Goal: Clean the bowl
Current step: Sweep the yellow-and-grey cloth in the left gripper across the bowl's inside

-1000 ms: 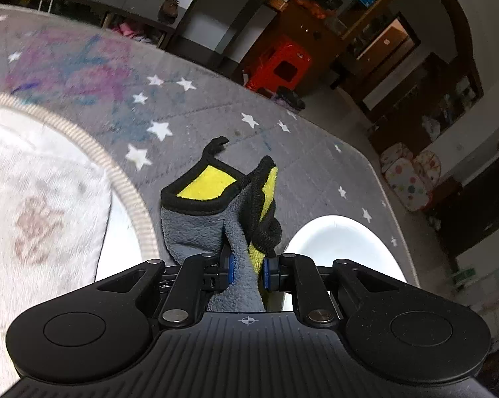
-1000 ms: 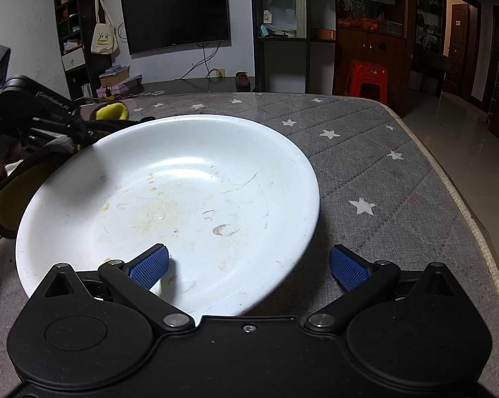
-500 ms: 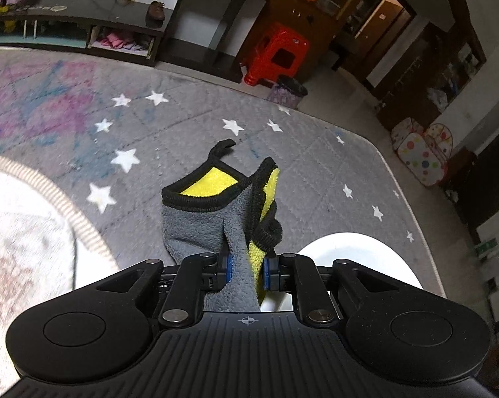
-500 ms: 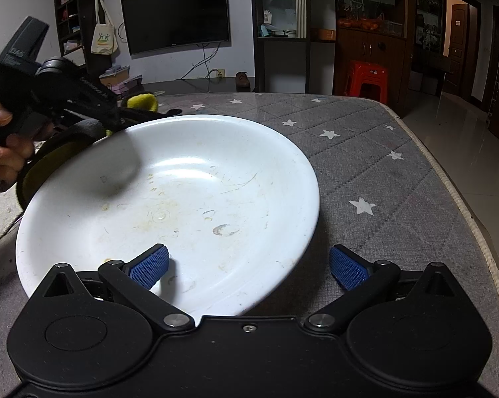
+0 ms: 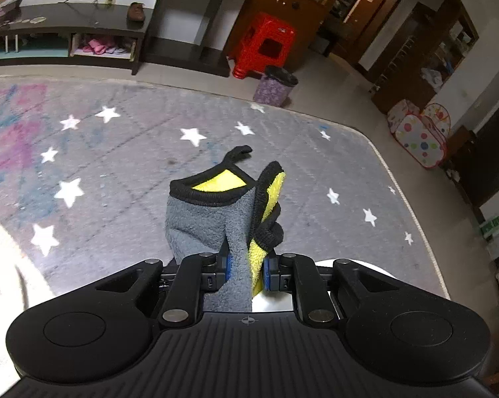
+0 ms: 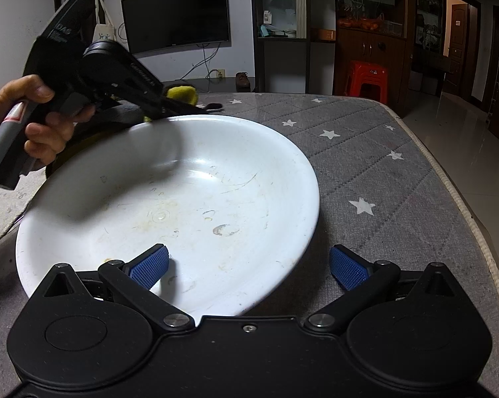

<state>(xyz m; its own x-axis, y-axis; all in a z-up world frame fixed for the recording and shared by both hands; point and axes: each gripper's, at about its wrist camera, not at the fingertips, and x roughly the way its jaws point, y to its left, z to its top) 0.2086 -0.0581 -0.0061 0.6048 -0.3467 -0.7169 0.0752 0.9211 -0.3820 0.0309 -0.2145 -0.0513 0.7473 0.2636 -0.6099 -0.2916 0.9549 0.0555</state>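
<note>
White and stained, the bowl (image 6: 170, 205) sat below my left gripper (image 5: 246, 273) clamping the cloth (image 5: 223, 212), my right gripper (image 6: 249, 267) spread wide astride its near rim.

My left gripper (image 5: 246, 273) hides most of the white bowl (image 5: 365, 263), cloth (image 6: 179, 94) largely behind that gripper from my right camera, bowl's near rim under my right gripper (image 6: 249, 267).

Fleecy cloth (image 5: 216, 219), glossy bowl (image 6: 189, 179), quilted mat (image 6: 382, 179).

Wall television (image 6: 176, 13), red stool (image 5: 266, 44), tiled floor (image 6: 465, 139)
</note>
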